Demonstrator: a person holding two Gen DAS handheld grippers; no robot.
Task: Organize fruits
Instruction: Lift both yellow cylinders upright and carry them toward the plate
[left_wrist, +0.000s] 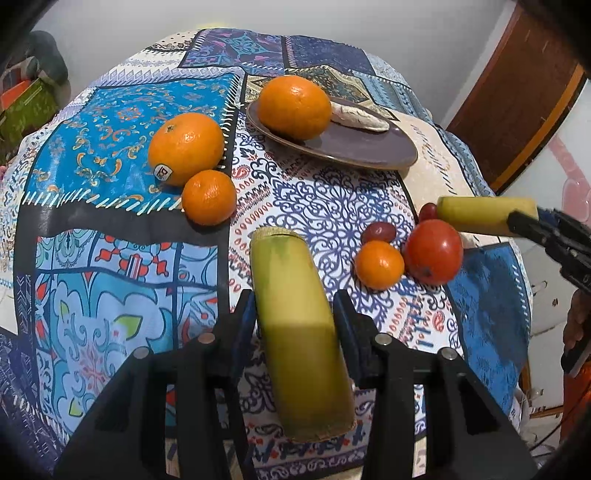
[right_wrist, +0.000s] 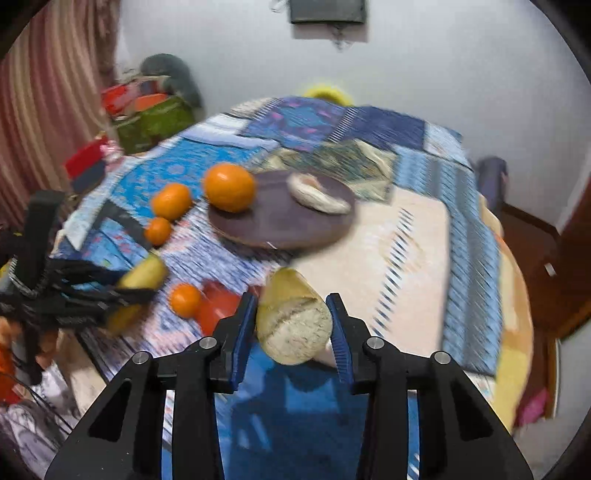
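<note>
My left gripper (left_wrist: 295, 314) is shut on a yellow-green banana piece (left_wrist: 299, 332), held above the patterned tablecloth. My right gripper (right_wrist: 293, 325) is shut on another banana piece (right_wrist: 291, 321), cut end toward the camera; it shows at the right of the left wrist view (left_wrist: 487, 214). A brown plate (left_wrist: 369, 147) holds an orange (left_wrist: 293, 107) and a pale peeled piece (left_wrist: 356, 116). Two oranges (left_wrist: 186, 147) (left_wrist: 208, 197) lie left of the plate. A small orange (left_wrist: 378, 264), a tomato (left_wrist: 434, 251) and two grapes (left_wrist: 378, 232) lie at the right.
The round table's edge (right_wrist: 517, 332) drops off at the right. Bags and boxes (right_wrist: 147, 114) stand beyond the far left edge. A wooden door (left_wrist: 517, 103) is at the far right. The right wrist view is motion-blurred.
</note>
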